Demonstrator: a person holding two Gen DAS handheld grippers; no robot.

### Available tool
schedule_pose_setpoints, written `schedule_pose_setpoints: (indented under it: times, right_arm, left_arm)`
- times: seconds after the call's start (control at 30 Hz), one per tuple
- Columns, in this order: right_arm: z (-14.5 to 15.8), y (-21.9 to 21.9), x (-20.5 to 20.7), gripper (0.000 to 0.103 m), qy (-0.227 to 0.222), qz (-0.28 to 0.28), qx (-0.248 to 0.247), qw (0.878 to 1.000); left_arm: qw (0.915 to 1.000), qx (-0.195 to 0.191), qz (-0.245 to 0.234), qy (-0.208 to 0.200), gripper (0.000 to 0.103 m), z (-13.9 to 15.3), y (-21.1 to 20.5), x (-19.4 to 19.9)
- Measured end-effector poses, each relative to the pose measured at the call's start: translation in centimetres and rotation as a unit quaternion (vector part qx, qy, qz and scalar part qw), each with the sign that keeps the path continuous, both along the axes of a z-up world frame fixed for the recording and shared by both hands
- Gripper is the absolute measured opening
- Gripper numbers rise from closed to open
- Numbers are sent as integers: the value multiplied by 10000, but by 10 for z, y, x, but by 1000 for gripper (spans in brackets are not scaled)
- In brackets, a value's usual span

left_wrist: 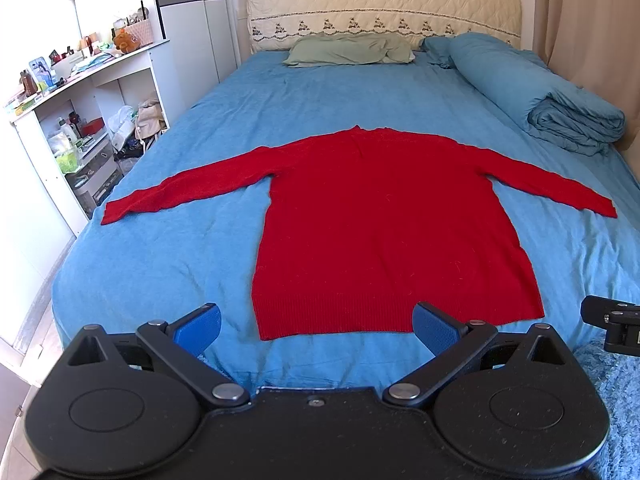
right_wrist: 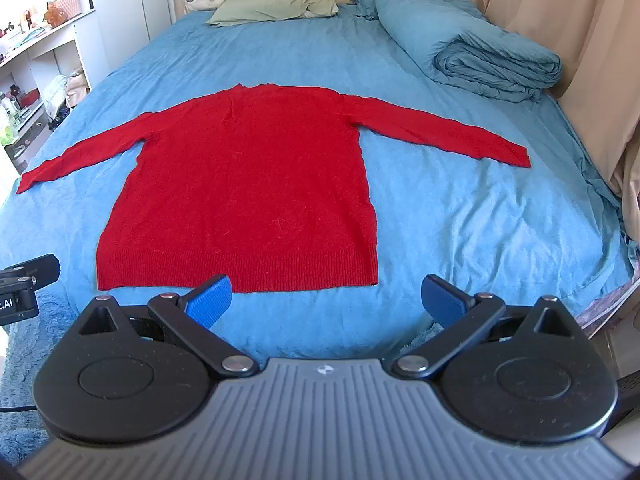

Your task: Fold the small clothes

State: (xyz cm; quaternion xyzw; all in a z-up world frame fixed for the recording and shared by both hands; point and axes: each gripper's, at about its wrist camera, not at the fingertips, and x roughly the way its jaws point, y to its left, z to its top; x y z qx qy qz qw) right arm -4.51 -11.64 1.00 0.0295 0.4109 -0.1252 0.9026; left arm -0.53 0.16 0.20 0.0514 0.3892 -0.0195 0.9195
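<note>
A red long-sleeved sweater (left_wrist: 384,224) lies flat on the blue bed sheet (left_wrist: 180,256), both sleeves spread out to the sides, hem nearest me. It also shows in the right wrist view (right_wrist: 248,184). My left gripper (left_wrist: 316,326) is open and empty, just short of the hem near its left part. My right gripper (right_wrist: 326,300) is open and empty, just short of the hem's right corner. Each gripper's body shows at the edge of the other's view.
A green pillow (left_wrist: 348,50) and a rolled blue duvet (left_wrist: 532,92) lie at the head and right side of the bed. White shelves (left_wrist: 80,120) full of small items stand at the left. A curtain (right_wrist: 560,20) hangs at the right. A fluffy blue rug (left_wrist: 616,392) lies below.
</note>
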Motion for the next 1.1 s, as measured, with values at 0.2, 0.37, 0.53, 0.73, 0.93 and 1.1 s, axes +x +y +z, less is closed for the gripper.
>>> schedule_pose_setpoints:
  times: [0.2, 0.37, 0.53, 0.73, 0.93, 1.1]
  right_arm:
    - [0, 0, 0, 103, -1, -1, 6, 10000]
    - [-1, 1, 0, 103, 2, -2, 9, 10000]
    - [-1, 0, 0, 103, 2, 0, 11, 10000]
    - [-3, 3, 1, 103, 5, 7, 24, 10000]
    - [-4, 3, 1, 103, 4, 3, 31, 10000]
    - [-3, 3, 1, 103, 0, 6, 26, 10000]
  left_arm:
    - [10000, -18, 0, 15, 103, 0, 0, 0]
    - [10000, -51, 1, 18, 103, 0, 1, 0]
    - [10000, -69, -1, 20, 103, 0, 3, 1]
    - [10000, -75, -5, 20, 103, 0, 3, 1]
    - [10000, -76, -5, 23, 103, 0, 3, 1]
    - [10000, -75, 1, 13, 103, 0, 3, 0]
